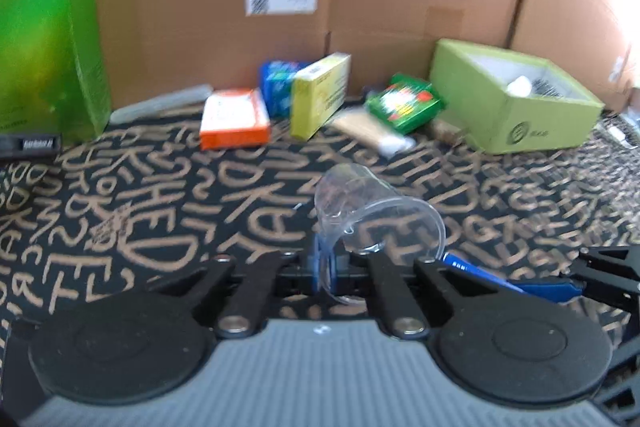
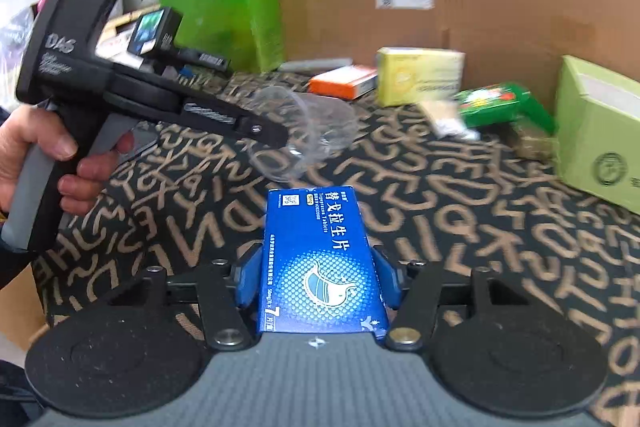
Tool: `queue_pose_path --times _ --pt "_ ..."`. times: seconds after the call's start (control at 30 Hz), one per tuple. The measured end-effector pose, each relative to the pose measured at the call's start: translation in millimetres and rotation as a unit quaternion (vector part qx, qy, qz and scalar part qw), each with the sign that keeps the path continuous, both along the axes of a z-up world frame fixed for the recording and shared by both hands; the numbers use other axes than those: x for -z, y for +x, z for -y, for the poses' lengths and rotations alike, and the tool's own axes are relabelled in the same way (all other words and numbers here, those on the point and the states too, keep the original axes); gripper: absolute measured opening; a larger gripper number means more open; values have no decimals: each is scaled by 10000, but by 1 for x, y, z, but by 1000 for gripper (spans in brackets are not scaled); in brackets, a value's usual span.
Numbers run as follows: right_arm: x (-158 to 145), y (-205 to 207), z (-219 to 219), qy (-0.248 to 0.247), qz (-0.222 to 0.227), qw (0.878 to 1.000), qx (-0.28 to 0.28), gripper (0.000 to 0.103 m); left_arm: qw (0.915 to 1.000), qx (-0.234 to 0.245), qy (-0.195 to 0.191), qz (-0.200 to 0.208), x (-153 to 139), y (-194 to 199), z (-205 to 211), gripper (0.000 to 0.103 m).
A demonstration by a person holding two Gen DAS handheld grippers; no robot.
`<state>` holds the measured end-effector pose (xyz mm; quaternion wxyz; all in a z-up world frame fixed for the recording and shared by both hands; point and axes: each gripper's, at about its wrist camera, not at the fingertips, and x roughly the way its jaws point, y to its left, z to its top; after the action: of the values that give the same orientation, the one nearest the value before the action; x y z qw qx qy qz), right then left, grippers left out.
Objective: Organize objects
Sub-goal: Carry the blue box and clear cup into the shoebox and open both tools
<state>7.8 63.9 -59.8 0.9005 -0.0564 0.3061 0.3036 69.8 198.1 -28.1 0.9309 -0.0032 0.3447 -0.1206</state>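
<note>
We hold a blue cardboard tablet box [image 2: 320, 259] lettered "Tablets" clamped in our right gripper [image 2: 318, 283], our left gripper [image 1: 326, 267] pinched tight on a clear plastic cup's [image 1: 372, 215] rim, over black letter-patterned cloth [image 1: 160, 195].

Clear plastic cup [image 1: 372, 215] tilted midair; blue tablet box [image 2: 320, 259] flat, label up.

The desk [image 1: 160, 211] wears a black cloth covered in tan lettering. Along its back edge sit an orange box [image 1: 234, 119], a yellow box [image 1: 318, 95] propped against a blue one [image 1: 278, 87], and a green packet [image 1: 404, 103]. An open pale-green box [image 1: 512, 115] is toward the back right corner, a tall green box [image 1: 52, 55] back left.
</note>
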Motion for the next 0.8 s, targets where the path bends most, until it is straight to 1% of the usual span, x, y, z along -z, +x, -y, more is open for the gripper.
queue_pose_path --times 0.1,0.2,0.33,0.43,0.53,0.63,0.8 --pt "-16 -5 25 106 168 9994 268 62 9992 276 -73 288 -23 -4 13 5" --pt "-38 -5 56 160 456 9964 692 62 9963 580 -140 619 -47 -1 36 5" --pt "-67 0 94 248 849 9883 1245 62 9894 987 -166 1049 -80 12 77 5" --pt "-85 8 117 128 1169 9801 1599 62 9844 1225 -178 1248 -98 29 112 5" --pt "-98 25 138 0 1364 9710 1965 62 9825 1366 -264 1241 -109 57 149 5" --pt "-103 52 161 -16 1383 9614 2379 62 9827 1328 -118 1283 -110 86 186 5" --pt "-99 103 188 -86 1389 9452 2952 62 9877 1232 -53 960 -91 139 228 5"
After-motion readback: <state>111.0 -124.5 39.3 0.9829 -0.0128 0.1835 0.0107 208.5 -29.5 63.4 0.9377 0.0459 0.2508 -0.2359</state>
